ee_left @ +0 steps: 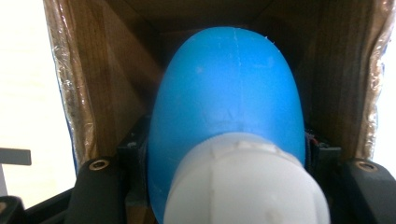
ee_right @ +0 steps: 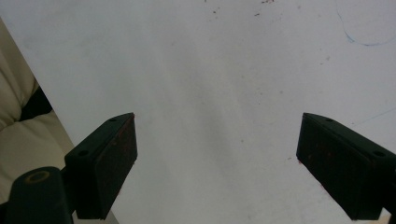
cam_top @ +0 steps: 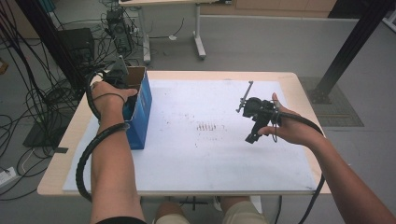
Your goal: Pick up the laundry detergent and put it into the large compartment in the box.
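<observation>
The left tongs (cam_top: 117, 77) reach into the open top of a blue cardboard box (cam_top: 140, 109) on the worktop (cam_top: 289, 81), clenched on a blue bottle with a white cap (ee_left: 229, 121), while the right tongs (ee_right: 217, 163), well apart, hang released over the white sheet (ee_right: 224, 70).

Blue bottle (ee_left: 229, 88) with white cap (ee_left: 243, 184) sits clamped between your left gripper's (ee_left: 229, 186) jaws, cap toward camera, rounded body pointing into open cardboard box (ee_left: 107, 84). Box: blue outside (cam_top: 141, 109), brown inside, open top, standing at table's left edge under your left hand.
</observation>
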A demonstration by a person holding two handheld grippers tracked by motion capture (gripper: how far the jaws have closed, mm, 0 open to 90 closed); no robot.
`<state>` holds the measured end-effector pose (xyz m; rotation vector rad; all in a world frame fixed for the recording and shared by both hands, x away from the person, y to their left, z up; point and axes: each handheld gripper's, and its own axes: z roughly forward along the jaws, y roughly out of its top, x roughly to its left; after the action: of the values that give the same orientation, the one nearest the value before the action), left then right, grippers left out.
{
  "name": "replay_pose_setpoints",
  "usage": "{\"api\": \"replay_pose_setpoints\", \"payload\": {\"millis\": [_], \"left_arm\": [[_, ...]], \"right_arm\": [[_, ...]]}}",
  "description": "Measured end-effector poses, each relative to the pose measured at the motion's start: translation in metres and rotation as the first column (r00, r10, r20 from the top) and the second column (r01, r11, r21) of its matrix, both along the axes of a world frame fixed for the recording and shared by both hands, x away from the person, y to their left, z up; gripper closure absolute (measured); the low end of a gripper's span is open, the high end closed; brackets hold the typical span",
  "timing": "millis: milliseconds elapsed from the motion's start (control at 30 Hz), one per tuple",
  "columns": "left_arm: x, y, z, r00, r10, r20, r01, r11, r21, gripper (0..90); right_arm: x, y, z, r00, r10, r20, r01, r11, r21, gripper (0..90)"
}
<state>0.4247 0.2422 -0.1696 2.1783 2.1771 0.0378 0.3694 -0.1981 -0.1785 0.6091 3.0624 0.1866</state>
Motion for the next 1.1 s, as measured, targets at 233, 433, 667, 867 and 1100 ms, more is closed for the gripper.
{"api": "replay_pose_setpoints", "payload": {"millis": [233, 433, 667, 867, 1100], "left_arm": [[-0.0007, -0.0002, 0.0001, 1.0000, 0.003, 0.001, -0.003, 1.0000, 0.001, 36.4], [-0.0006, -0.0006, 0.0000, 1.0000, 0.000, 0.003, 0.000, 1.0000, 0.000, 36.4], [0.0001, -0.0017, 0.0002, 1.0000, 0.000, 0.000, 0.000, 1.0000, 0.002, 36.3], [-0.0007, -0.0019, 0.0002, 1.0000, 0.001, 0.003, -0.001, 1.0000, 0.002, 36.3], [-0.0008, -0.0022, 0.0000, 1.0000, 0.000, 0.004, 0.000, 1.0000, 0.002, 36.3]], "right_arm": [[0.0001, 0.0003, -0.0005, 1.0000, 0.001, -0.002, -0.001, 1.000, 0.003, 12.6], [0.0001, 0.0004, -0.0007, 1.0000, 0.002, -0.001, -0.002, 1.000, 0.004, 12.6], [0.0002, 0.0008, -0.0006, 1.0000, 0.001, -0.001, -0.001, 1.000, 0.003, 12.6], [-0.0002, 0.0002, -0.0006, 1.0000, 0.003, 0.001, -0.003, 1.000, 0.009, 12.6], [-0.0008, 0.0002, 0.0003, 1.0000, 0.000, 0.000, 0.000, 1.000, 0.008, 12.6]]}}
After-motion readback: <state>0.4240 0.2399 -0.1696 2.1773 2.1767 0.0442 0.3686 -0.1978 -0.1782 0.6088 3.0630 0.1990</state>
